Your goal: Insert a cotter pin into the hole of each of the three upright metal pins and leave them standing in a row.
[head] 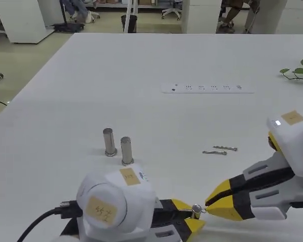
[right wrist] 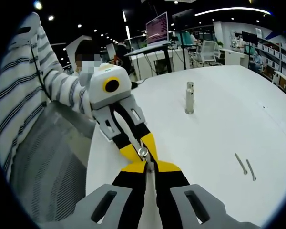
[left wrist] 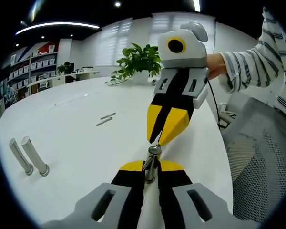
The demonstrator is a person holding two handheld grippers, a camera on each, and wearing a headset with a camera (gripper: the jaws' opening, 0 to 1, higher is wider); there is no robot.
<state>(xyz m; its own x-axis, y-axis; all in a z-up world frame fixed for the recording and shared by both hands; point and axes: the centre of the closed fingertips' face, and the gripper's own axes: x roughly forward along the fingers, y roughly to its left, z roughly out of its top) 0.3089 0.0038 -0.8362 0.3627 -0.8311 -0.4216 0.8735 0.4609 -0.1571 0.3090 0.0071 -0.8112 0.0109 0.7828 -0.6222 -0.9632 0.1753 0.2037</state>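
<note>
1. The left tongs (head: pixel 191 214) are clamping the held metal pin (head: pixel 196 208) low over the near edge of the counter (head: pixel 141 65), well to the near side of the power strip (head: pixel 207 89).
2. The right tongs (head: pixel 208 205) are pressing together, and their yellow tips are nosing right up against that pin's round head. Whether anything is nipped between them is too small to tell.
3. In the left gripper view, the pin's head is poking up between the yellow tips, with the right tongs pointing straight at it.
4. The two upright metal pins (head: pixel 118 146) are standing just beside each other, near-left of the power strip and apart from both tongs.
5. The two cotter pins (head: pixel 220 150) are lying side by side on the counter, between the power strip and the held metal pin.
6. A leafy plant (head: pixel 299 69) is peeking in to the right of the strip.
</note>
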